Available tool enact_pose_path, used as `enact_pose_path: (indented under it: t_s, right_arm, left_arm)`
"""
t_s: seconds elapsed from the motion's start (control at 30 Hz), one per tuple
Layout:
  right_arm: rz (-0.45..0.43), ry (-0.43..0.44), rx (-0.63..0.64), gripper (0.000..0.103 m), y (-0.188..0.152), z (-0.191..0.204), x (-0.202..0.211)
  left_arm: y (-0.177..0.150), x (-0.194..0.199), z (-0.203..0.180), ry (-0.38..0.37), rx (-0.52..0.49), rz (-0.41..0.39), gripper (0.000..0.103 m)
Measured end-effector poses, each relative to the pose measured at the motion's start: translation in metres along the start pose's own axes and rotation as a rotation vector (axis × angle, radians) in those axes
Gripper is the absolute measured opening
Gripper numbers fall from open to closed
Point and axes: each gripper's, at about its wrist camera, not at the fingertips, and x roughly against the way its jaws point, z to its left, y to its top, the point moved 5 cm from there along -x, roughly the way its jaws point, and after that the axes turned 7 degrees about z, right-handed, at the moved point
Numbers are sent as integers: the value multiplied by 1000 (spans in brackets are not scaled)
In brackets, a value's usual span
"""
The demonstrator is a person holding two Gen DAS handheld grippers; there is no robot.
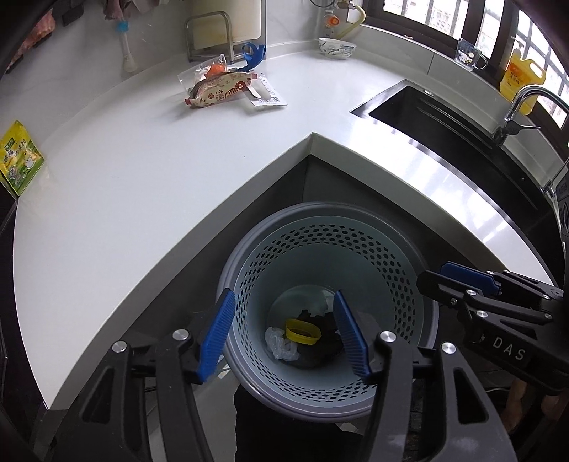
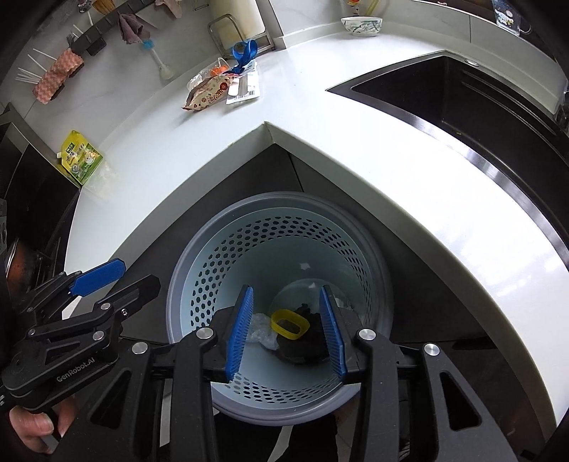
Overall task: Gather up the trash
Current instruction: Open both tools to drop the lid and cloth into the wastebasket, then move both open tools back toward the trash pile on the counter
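Observation:
A grey perforated trash bin point(image 1: 249, 263) point(image 2: 199, 263) stands on the floor below the counter's inner corner. In its bottom lie a yellow plastic ring point(image 1: 302, 332) point(image 2: 288, 322), crumpled clear plastic point(image 1: 279, 343) point(image 2: 261, 328) and dark scraps. My left gripper point(image 1: 284, 334) hangs open and empty over the bin. My right gripper point(image 2: 286, 330) is also open and empty over the bin; it shows at the right of the left wrist view point(image 1: 462, 280). On the white counter lie snack wrappers point(image 1: 220, 89) point(image 2: 209, 92), a blue strap point(image 1: 254, 53) point(image 2: 243, 51) and a green-yellow packet point(image 1: 21, 160) point(image 2: 80, 158).
A black sink point(image 1: 444, 121) point(image 2: 462, 92) with a faucet point(image 1: 526, 103) is set in the counter at right. A patterned bowl point(image 1: 337, 48) point(image 2: 361, 25), a cup point(image 1: 469, 55) and a yellow bottle point(image 1: 521, 78) stand at the back. A metal rack point(image 1: 209, 35) stands by the wall.

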Motion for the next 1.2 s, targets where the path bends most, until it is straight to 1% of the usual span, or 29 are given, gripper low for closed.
enact_pose_path:
  t_s: [0.5,0.63,0.83,1.0,1.1,1.2]
  right_arm:
    - [-53,24,12,42,11,9,26]
    - [-78,21,18,45,17,11,36]
    - [-108,21,22,47,28,12,44]
    - [-134,26,8,53,40,13,47]
    - [-132,22,3,53,50,14,43]
    - [-129,19,-4,53,61,17,38]
  left_arm:
    - [16,31,-2,9,-6,-60,58]
    - [22,41,-2,6,-5,-85,62]
    - [32,51,1,7,3,-108,64]
    - [43,58,11,23,14,-131,64]
    - [50,62,22,28,30,-144,68]
    - [59,63,35,31,47,-151,68]
